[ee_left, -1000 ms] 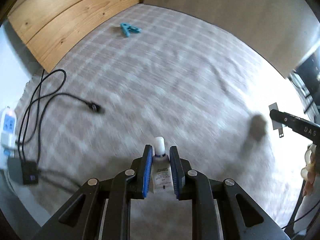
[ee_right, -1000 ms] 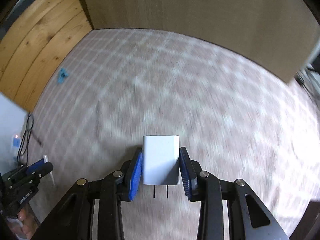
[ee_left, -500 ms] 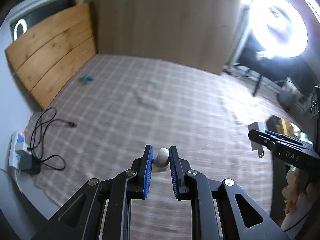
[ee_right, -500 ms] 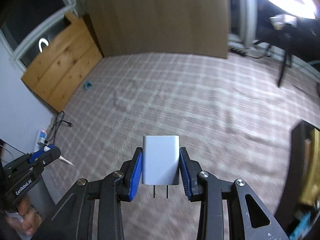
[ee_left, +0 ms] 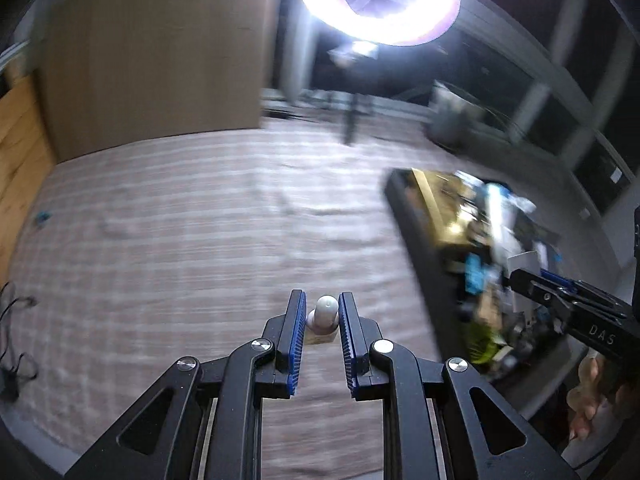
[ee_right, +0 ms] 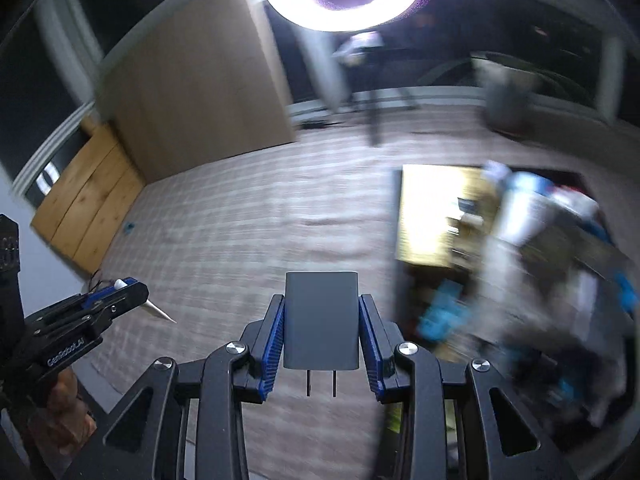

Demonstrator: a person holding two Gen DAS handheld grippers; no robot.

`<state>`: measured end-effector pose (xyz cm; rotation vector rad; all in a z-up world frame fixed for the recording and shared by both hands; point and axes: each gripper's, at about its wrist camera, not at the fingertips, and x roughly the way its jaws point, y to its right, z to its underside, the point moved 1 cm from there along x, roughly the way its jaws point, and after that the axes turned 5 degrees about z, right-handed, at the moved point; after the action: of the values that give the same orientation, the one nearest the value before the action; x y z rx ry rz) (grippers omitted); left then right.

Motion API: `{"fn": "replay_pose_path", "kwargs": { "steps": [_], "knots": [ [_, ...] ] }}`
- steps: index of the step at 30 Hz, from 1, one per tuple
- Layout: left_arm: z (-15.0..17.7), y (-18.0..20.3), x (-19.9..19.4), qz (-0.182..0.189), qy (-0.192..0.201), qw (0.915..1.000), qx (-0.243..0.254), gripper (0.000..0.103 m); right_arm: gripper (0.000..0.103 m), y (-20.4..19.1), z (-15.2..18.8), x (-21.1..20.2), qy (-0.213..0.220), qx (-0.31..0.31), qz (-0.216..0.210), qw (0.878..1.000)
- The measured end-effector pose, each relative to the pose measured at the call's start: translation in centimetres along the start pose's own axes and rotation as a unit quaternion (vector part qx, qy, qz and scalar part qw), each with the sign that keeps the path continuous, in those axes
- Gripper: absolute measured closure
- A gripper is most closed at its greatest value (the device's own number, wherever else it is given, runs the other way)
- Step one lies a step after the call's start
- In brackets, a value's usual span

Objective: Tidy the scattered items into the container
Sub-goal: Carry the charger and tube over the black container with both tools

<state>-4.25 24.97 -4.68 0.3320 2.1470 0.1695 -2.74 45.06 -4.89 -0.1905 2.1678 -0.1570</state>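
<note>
Checked beige-and-white cloth (ee_left: 192, 248) covers the broad surface below me, blurred in both views, with a tall tan panel (ee_left: 160, 64) standing at its far edge and a glaring ring light (ee_left: 378, 4) above.

My left gripper (ee_left: 322, 316) has its blue-padded jaws clenched on a small white squeeze tube with a rounded cap (ee_left: 325, 314); the cap points away from me, out past the pad tips. From my right wrist camera the same gripper (ee_right: 120, 294) shows at the left edge, the tube's flat pointed tail sticking out beyond it.

My right gripper (ee_right: 322, 320) grasps a grey rectangular plug-in charger block (ee_right: 321, 320) by its two sides, its two metal prongs pointing back toward me. From the left wrist camera that gripper (ee_left: 532, 276) shows at the right edge, over the container.

That dark open container with a yellowish inner wall (ee_left: 408, 216) sits to the right on the cloth, already crowded with blurred white, blue and green things that I cannot tell apart. One small blue clip (ee_right: 129, 227) lies far off on the cloth near the wooden boards (ee_right: 88, 208) at the left. Both held things are above the cloth, not in the container.
</note>
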Motion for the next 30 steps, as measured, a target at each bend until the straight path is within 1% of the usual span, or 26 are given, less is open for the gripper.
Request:
{"fn": "replay_pose_path", "kwargs": {
  "steps": [3,7,11,15,17,19,25,28,30],
  "knots": [
    [0.2,2.6,1.8,0.028,-0.017,0.9991,0.026,0.085,0.071,4.1,1.3,-1.9,0.007,0.037,0.030,0.999],
    [0.7,7.2,4.3,0.073,-0.043,0.9946,0.060,0.085,0.071,9.0,3.3,-3.5,0.011,0.085,0.065,0.994],
    [1.6,10.8,6.4,0.101,-0.065,0.9886,0.090,0.085,0.071,12.7,5.0,-4.6,0.011,0.129,0.079,0.988],
    [2.8,13.4,7.8,0.116,-0.087,0.9828,0.115,0.085,0.071,15.4,6.0,-4.9,0.008,0.164,0.088,0.982],
    [3.4,14.6,8.5,0.115,-0.095,0.9806,0.128,0.085,0.071,16.2,6.4,-4.7,0.006,0.178,0.083,0.981],
    [3.6,15.2,9.0,0.108,-0.093,0.9806,0.135,0.085,0.071,16.5,6.6,-4.4,0.003,0.185,0.079,0.980],
    [3.5,15.7,9.7,0.104,-0.091,0.9803,0.141,0.084,0.071,16.7,6.8,-2.7,-0.005,0.191,0.071,0.979],
    [3.3,15.7,9.9,0.114,-0.094,0.9793,0.139,0.082,0.071,16.5,6.8,-2.3,-0.009,0.184,0.069,0.980],
    [3.2,15.6,9.9,0.125,-0.095,0.9783,0.135,0.082,0.070,16.4,6.7,-2.1,-0.015,0.181,0.075,0.980]
  ]
}}
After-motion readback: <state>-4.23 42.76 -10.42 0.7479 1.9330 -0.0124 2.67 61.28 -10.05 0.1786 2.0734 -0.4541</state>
